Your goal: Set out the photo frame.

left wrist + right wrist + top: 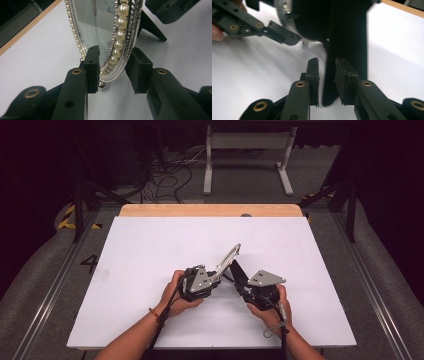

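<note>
An oval frame (228,259) with a pearl and silver rim (117,42) stands tilted on the white table (150,245), propped by its black back stand (237,271). My left gripper (216,276) reaches the frame's lower edge from the left. In the left gripper view the rim sits between the jaws of the left gripper (115,53); the left pad is at the glass and a thin gap shows at the right pad. My right gripper (241,284) comes from the right. Its jaws (327,62) straddle the stand (347,37) with white table showing beside the left pad.
A bare wooden strip (210,210) runs along the table's far edge. Beyond it on the floor are a white metal base (247,142) and loose cables (165,180). Metal rails (47,295) flank the table on both sides.
</note>
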